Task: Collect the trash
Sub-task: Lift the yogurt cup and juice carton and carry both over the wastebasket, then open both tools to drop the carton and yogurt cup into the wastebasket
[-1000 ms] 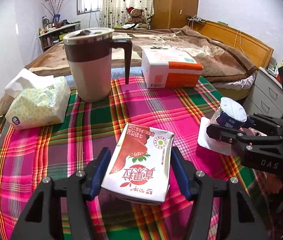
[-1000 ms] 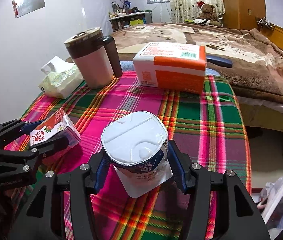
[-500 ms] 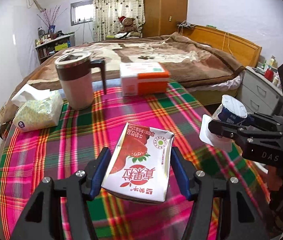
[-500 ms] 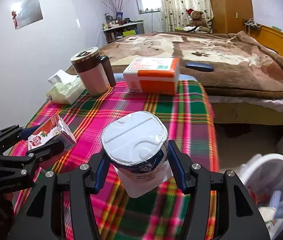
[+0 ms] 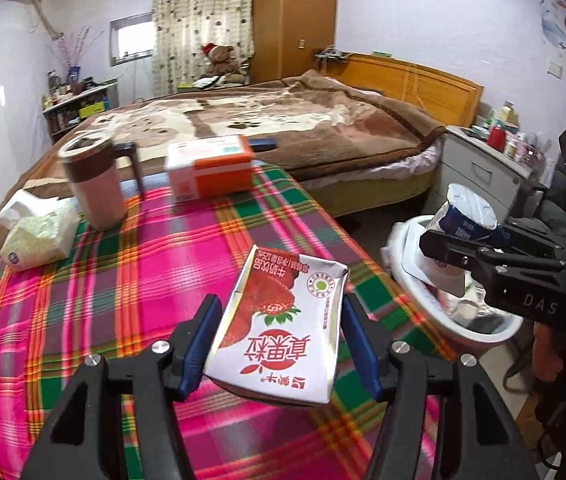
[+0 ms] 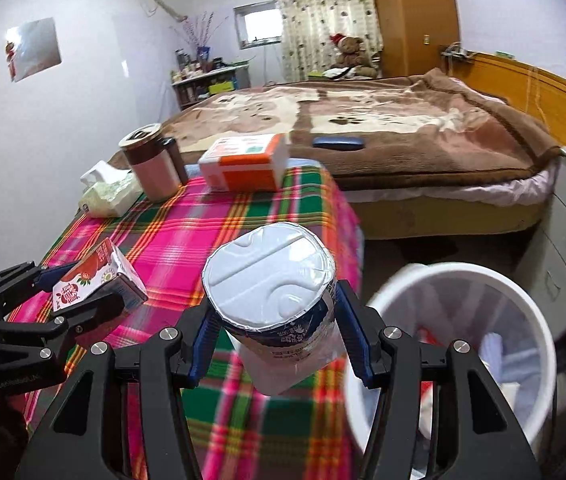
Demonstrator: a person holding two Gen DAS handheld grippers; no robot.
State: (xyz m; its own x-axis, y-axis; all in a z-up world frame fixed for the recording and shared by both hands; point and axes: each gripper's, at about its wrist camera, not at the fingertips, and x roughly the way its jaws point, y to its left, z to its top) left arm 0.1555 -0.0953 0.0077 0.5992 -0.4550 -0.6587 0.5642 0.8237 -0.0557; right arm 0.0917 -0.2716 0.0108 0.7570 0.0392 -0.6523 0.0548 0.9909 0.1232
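Both wrist views face the plaid table (image 5: 171, 264) and bed (image 6: 383, 128).

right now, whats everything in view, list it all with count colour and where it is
milk carton: 1, red and white with strawberry print, clamped in the left claw above the table
yogurt cup: 1, white foil lid, blue and white side, clamped in the right claw near the table edge
trash bin: 1, white, on the floor right of the table, with trash inside
tablecloth: 1, pink, green and orange plaid, over the table
mug: 1, pink and brown with lid, far left of table
tissue pack: 1, pale green and white, left of the mug
box: 1, orange and white, far edge of table
bed: 1, brown blanket, behind the table
teddy bear: 1, brown, red hat, by the curtain
left claw: 1, black, blue pads
right claw: 1, black, blue pads
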